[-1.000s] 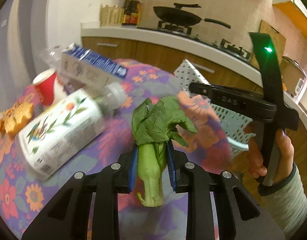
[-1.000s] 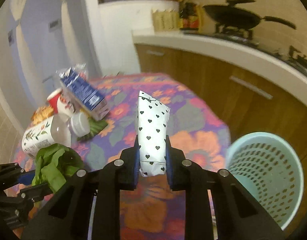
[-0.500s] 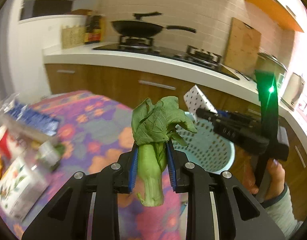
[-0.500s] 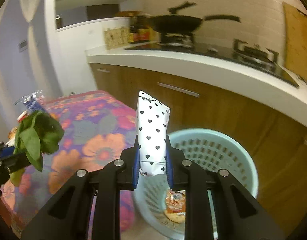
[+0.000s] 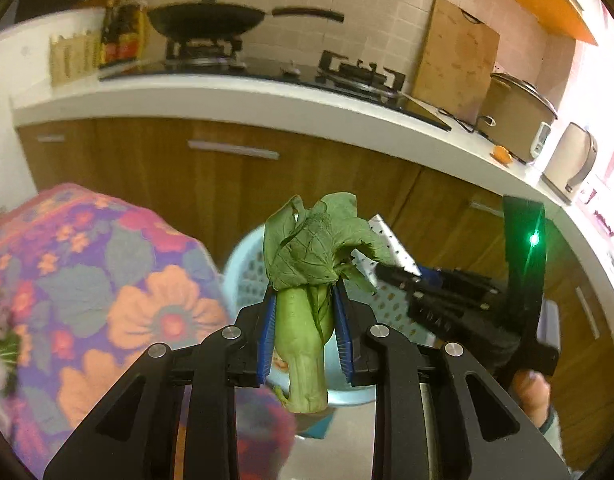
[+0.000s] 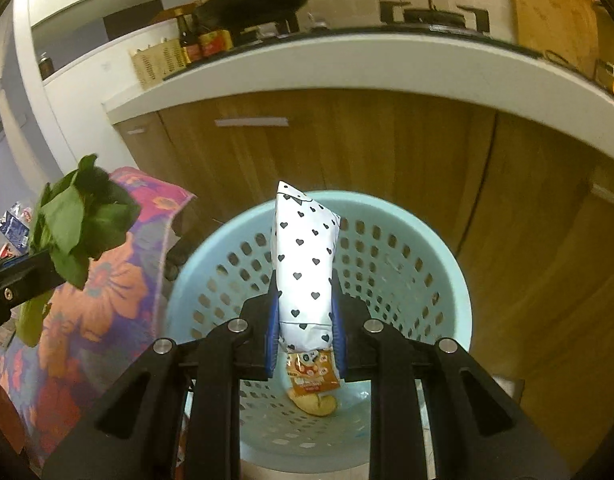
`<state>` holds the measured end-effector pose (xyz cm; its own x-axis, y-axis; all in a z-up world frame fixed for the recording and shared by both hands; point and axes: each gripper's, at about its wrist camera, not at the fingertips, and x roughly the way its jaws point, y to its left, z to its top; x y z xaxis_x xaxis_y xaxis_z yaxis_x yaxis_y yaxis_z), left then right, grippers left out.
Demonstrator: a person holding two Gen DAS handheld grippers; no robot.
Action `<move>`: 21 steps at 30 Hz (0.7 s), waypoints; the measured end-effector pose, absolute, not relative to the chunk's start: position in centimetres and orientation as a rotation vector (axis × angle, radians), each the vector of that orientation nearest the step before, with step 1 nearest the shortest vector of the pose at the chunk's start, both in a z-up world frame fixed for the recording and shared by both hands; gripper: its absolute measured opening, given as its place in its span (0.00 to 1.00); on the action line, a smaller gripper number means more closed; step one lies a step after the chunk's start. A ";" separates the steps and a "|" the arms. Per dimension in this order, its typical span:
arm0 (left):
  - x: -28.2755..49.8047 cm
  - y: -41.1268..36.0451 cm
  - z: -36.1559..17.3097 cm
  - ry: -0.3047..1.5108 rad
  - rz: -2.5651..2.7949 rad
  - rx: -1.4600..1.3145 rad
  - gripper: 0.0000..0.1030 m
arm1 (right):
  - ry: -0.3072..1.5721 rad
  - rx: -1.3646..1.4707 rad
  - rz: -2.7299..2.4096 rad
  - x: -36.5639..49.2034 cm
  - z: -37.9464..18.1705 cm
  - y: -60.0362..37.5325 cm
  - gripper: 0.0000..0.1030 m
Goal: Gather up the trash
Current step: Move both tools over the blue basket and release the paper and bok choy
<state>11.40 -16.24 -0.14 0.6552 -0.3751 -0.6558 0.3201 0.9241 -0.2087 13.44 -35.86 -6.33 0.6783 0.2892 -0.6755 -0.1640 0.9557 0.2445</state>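
My left gripper is shut on a green bok choy, its leaves up and its pale stalk hanging below the pads. It hovers near the edge of the light blue trash basket. My right gripper is shut on a white packet with black hearts, held upright right above the light blue trash basket. An orange snack wrapper and a yellowish piece of trash lie on the basket's bottom. The bok choy shows at the left of the right wrist view.
The flowered tablecloth covers the table left of the basket, with more trash far off on it. Wooden cabinets and a white counter with a stove and wok stand behind. A hand holds the right gripper.
Both grippers have swung from over the table to the right, to the trash basket by the cabinets. The right one now hangs over the basket's opening. Both grips are unchanged.
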 end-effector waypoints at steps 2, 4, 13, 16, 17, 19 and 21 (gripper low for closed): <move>12.2 -16.8 -1.1 0.785 -0.388 -0.082 0.23 | 0.807 0.186 0.260 13.7 -7.1 -36.3 0.19; 13.1 -17.3 -2.0 0.814 -0.387 -0.086 0.23 | 0.831 0.207 0.273 13.9 -7.8 -36.7 0.21; 16.0 -18.9 -5.2 0.915 -0.372 -0.079 0.25 | 0.876 0.287 0.287 14.5 -9.6 -37.8 0.44; 16.2 -19.3 -5.4 0.910 -0.347 -0.048 0.40 | 0.873 0.288 0.291 14.3 -9.6 -37.9 0.44; 16.2 -19.3 -5.4 0.899 -0.333 -0.041 0.42 | 0.873 0.288 0.289 14.2 -9.6 -37.9 0.44; 16.1 -19.2 -5.2 0.884 -0.321 -0.037 0.42 | 0.872 0.296 0.291 14.2 -9.5 -38.1 0.44; 16.0 -19.0 -5.1 0.888 -0.334 -0.045 0.43 | 0.866 0.303 0.288 14.1 -9.3 -38.3 0.44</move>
